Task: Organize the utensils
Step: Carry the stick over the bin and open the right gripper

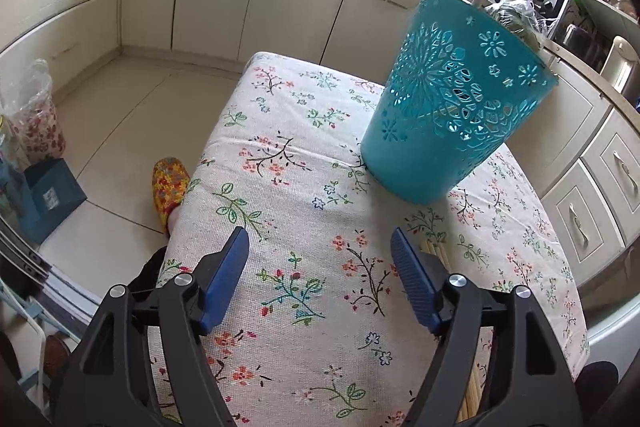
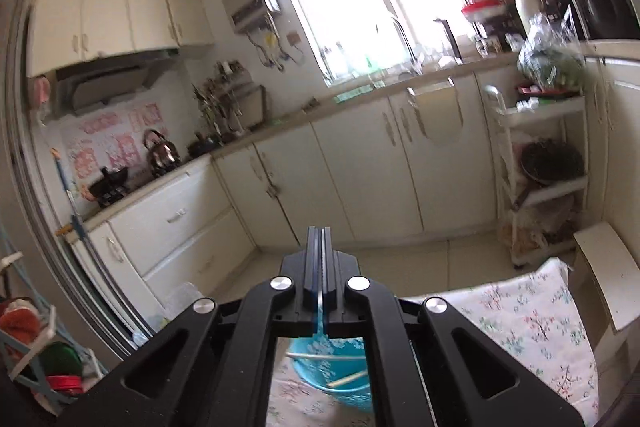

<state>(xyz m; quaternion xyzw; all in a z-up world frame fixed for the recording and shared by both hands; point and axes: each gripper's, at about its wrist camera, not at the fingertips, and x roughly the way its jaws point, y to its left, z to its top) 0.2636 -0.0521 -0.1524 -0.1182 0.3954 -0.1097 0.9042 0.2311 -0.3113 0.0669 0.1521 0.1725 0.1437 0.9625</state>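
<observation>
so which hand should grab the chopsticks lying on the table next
Left, probably. Its tongs are open, low over the table, with the chopsticks beside the right finger. The right tongs are shut, aimed at the cabinets.

Right tongs [image 2: 321,259] clamped on teal bin [image 2: 340,383] rim, chopsticks [image 2: 347,380] inside, floral tablecloth [image 2: 532,327]

Chopsticks [image 1: 434,251] mostly hidden behind finger; basket [image 2: 332,371] largely occluded.

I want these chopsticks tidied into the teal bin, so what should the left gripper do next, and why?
Probably shift the left gripper rightward over the chopsticks. Its fingers stand open and empty, the sticks lie just outside the right one, and the teal bin waits beyond.
</observation>
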